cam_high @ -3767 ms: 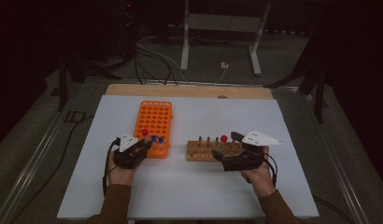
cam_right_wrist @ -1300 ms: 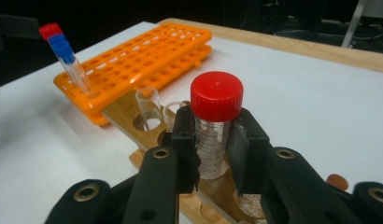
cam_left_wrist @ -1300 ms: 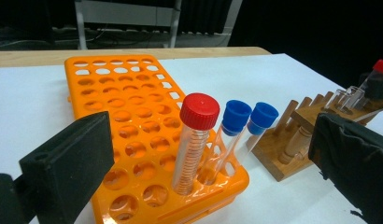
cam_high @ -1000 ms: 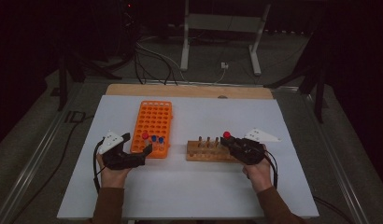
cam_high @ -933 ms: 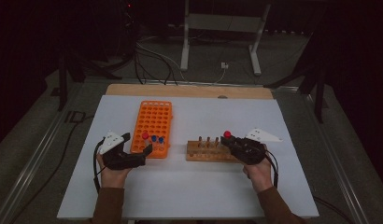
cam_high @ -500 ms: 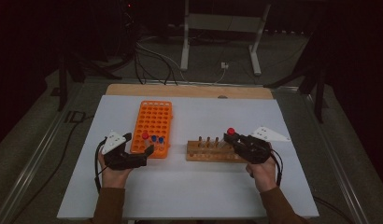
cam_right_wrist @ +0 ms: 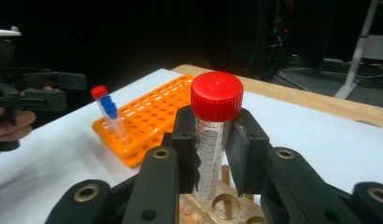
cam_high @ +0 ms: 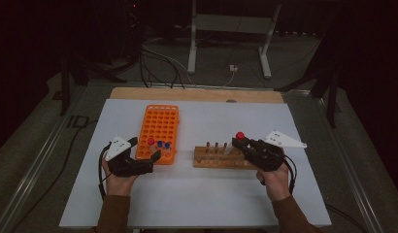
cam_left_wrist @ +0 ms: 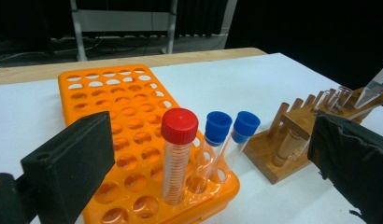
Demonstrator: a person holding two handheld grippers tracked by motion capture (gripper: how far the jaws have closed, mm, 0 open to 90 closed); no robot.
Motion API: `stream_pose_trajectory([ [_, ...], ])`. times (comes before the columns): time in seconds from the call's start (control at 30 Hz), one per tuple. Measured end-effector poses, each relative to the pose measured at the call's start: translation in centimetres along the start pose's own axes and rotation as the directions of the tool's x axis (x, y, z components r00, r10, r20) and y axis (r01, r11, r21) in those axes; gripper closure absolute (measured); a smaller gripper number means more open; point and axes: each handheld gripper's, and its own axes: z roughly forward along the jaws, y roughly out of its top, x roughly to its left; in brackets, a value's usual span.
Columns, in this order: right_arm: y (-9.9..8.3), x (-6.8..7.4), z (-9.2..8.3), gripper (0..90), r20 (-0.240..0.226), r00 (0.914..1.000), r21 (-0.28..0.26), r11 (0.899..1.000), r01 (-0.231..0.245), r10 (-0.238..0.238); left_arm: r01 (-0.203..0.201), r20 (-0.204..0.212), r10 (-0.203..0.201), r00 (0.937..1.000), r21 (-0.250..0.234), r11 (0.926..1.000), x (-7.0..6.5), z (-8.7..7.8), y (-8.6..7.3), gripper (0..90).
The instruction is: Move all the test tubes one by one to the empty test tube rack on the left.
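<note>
Red-capped tube (cam_right_wrist: pixel 214 135) sits upright in my right tool (cam_right_wrist: pixel 213 156), pinched on both sides just under the cap, long axis vertical. Its bottom end hangs just above the holes of the wooden rack (cam_high: pixel 221 158), so it's basically clear of that rack. In the high view the tube's cap (cam_high: pixel 240 136) shows at the rack's right end.

Likely destination, I'd judge, is the orange rack (cam_high: pixel 159 131), which lies to the left of the wooden one, w/ a bare strip of white worktop (cam_high: pixel 207 194) between them. So the tube needs to travel leftward, kept vertical, then drop into a free hole. Plenty of empty holes there; the near end already holds one red-capped tube (cam_left_wrist: pixel 178 156) and two blue-capped tubes (cam_left_wrist: pixel 227 144).

My left tool (cam_high: pixel 151 154) is spread wide, nothing in it, parked at the near end of the orange rack, right by those three tubes. Left hand is much nearer the orange rack; right hand carries the load.
</note>
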Motion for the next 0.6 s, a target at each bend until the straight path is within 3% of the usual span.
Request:
stream_pose_trajectory([
  [0.27, 0.2, 0.5, 0.1, 74.5, -0.032, 0.9995, 0.005, 1.000, 0.004, -0.004, -0.029, 0.014, 0.029, 0.9995, -0.029, 0.9992, -0.9, -0.2, 0.6, 2.9],
  [0.6, 0.1, 1.5, 0.5, 74.5, -0.064, 0.9978, 0.016, 1.000, 0.021, -0.020, -0.067, 0.064, 0.070, 0.9955, -0.053, 0.9964, -2.7, -0.2, 1.5, 3.7],
])
